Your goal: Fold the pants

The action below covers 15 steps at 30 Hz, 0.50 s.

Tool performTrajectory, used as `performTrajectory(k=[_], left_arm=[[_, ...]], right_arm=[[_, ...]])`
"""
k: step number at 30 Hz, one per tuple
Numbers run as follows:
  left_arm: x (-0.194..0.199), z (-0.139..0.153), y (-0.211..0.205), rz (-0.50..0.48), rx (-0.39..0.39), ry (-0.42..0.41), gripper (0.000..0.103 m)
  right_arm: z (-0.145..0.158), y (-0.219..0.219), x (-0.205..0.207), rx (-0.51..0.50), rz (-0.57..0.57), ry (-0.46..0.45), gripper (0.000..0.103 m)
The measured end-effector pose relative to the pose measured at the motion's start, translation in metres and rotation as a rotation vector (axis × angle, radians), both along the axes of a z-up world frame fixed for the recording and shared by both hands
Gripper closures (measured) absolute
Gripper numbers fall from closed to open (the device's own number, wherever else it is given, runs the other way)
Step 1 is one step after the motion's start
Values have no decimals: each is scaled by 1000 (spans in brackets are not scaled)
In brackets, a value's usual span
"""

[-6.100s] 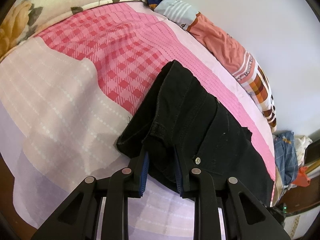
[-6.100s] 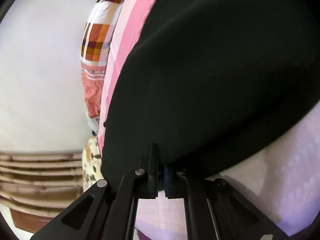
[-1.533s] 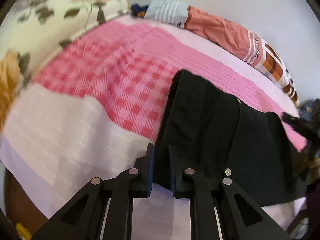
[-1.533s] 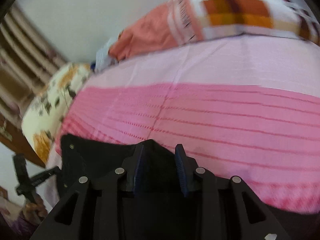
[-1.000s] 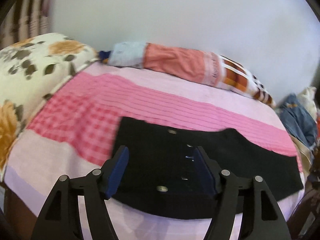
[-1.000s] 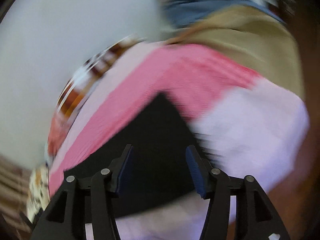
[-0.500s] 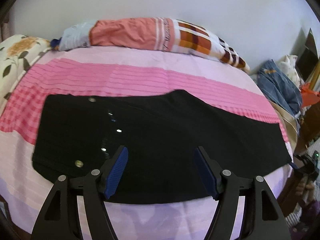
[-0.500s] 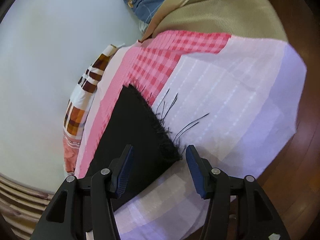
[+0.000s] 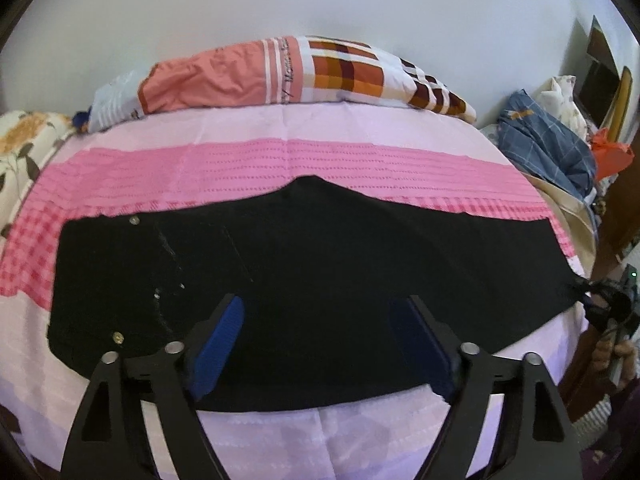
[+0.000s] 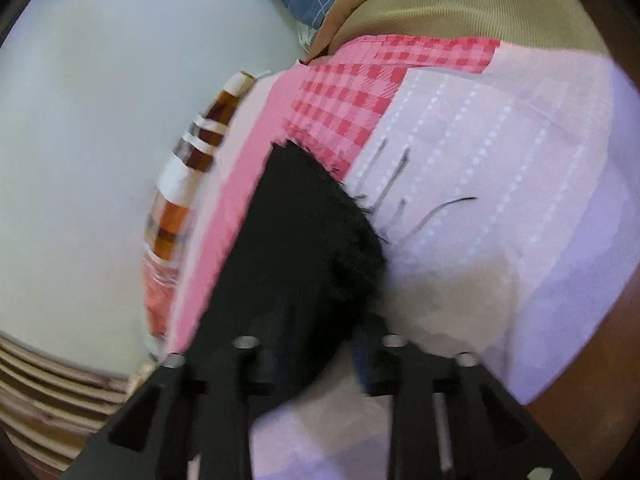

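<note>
The black pants [image 9: 304, 264] lay flat lengthwise on the bed [image 9: 280, 160], already halved leg over leg. The left gripper [image 9: 320, 340] hovered above the near long edge, jaws opening wide, nothing between them. The right gripper [image 10: 320, 364] sat at the frayed hem end [image 10: 320, 216], jaws closing around the near corner, pads apparently not yet pressing. Likely step: grabbing the hem. The next move called for carrying it toward the waistband, left of the left gripper.

Motion blur smears the right gripper [image 10: 316, 354] and the pants' frayed hem [image 10: 352, 240].
</note>
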State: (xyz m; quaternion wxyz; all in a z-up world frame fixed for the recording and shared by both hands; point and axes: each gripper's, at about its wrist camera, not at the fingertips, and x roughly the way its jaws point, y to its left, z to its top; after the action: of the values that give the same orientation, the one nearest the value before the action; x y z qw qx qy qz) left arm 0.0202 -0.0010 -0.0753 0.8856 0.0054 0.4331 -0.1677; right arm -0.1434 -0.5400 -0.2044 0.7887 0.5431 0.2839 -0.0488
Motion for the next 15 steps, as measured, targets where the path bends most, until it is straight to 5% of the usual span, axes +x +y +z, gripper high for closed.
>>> performTrajectory(k=[6, 15], left_arm=[[1, 4, 4, 44, 48, -40, 16], [4, -1, 14, 102, 103, -46, 15]], right_arm=[[9, 10, 22, -25, 19, -1, 41], [0, 8, 16, 33, 1, -59, 40]])
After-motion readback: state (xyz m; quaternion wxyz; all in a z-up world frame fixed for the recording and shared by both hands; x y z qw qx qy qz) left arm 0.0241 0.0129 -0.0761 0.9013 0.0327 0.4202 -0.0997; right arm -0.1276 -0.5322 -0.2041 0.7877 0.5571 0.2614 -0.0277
